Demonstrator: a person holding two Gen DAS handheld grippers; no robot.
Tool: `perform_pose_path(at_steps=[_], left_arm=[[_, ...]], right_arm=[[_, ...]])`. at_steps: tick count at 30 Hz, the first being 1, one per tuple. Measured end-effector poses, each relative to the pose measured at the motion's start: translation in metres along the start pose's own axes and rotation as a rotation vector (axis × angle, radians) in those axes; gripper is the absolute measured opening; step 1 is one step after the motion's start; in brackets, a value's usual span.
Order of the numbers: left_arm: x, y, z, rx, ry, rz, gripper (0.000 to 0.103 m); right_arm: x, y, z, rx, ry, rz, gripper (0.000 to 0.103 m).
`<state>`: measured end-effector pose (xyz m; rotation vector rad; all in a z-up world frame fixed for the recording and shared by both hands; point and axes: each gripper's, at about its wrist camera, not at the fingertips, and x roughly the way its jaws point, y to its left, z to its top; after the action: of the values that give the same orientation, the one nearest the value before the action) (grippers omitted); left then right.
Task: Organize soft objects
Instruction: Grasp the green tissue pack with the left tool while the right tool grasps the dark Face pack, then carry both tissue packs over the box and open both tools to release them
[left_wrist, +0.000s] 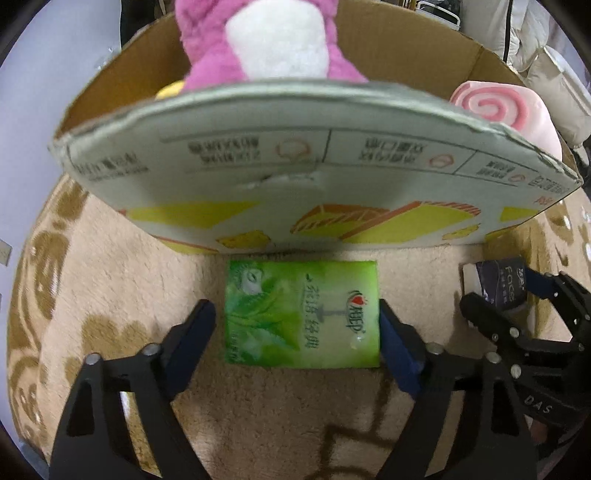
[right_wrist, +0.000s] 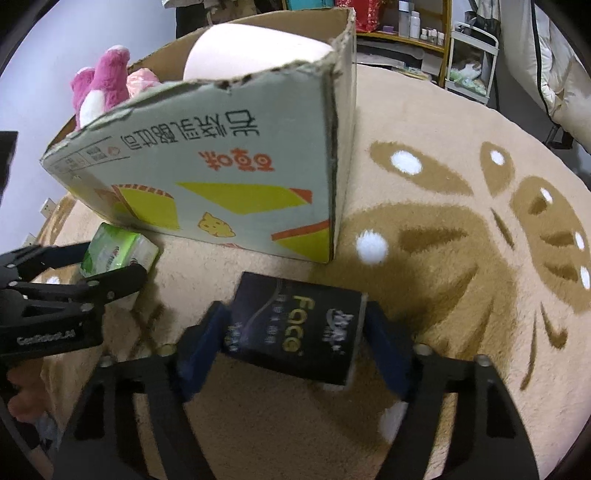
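Note:
A green tissue pack (left_wrist: 302, 314) lies on the beige rug in front of the cardboard box (left_wrist: 314, 184). My left gripper (left_wrist: 297, 325) is open around it: the right finger touches its edge, the left finger stands a little off. My right gripper (right_wrist: 291, 332) is shut on a black "Face" tissue pack (right_wrist: 295, 328) and holds it just off the rug; it also shows in the left wrist view (left_wrist: 498, 288). The box (right_wrist: 221, 177) holds a pink plush bear (left_wrist: 266, 40) and a pink swirl-roll cushion (left_wrist: 498, 110). The green pack (right_wrist: 114, 254) shows beside the left gripper (right_wrist: 74, 284) in the right wrist view.
The rug (right_wrist: 461, 221) is beige with brown patterns and white dots. A shelf with bottles (right_wrist: 410, 26) and a white cart (right_wrist: 472, 62) stand beyond the rug. White padded fabric (left_wrist: 554, 74) hangs at the right. A yellow item (left_wrist: 171, 90) peeks from the box.

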<state>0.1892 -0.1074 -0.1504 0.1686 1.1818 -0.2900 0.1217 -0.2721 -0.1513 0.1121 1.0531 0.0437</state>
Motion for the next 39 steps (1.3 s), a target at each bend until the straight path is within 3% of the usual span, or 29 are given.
perform_pose_path(at_steps=[11,21,39], left_arm=[[-0.009,0.007,-0.014,-0.031,-0.027,0.056,0.074],[-0.052,0.007,-0.037,-0.041,-0.119,0.129,0.074],[-0.148,0.014,-0.011,-0.001,-0.303,0.183,0.074]], right_arm=[[-0.013,0.007,-0.017,-0.006,-0.029,0.015,0.074],[-0.045,0.021,-0.026,-0.001,-0.063,0.058,0.073],[-0.121,0.024,0.016,-0.038,-0.215,0.081,0.073]])
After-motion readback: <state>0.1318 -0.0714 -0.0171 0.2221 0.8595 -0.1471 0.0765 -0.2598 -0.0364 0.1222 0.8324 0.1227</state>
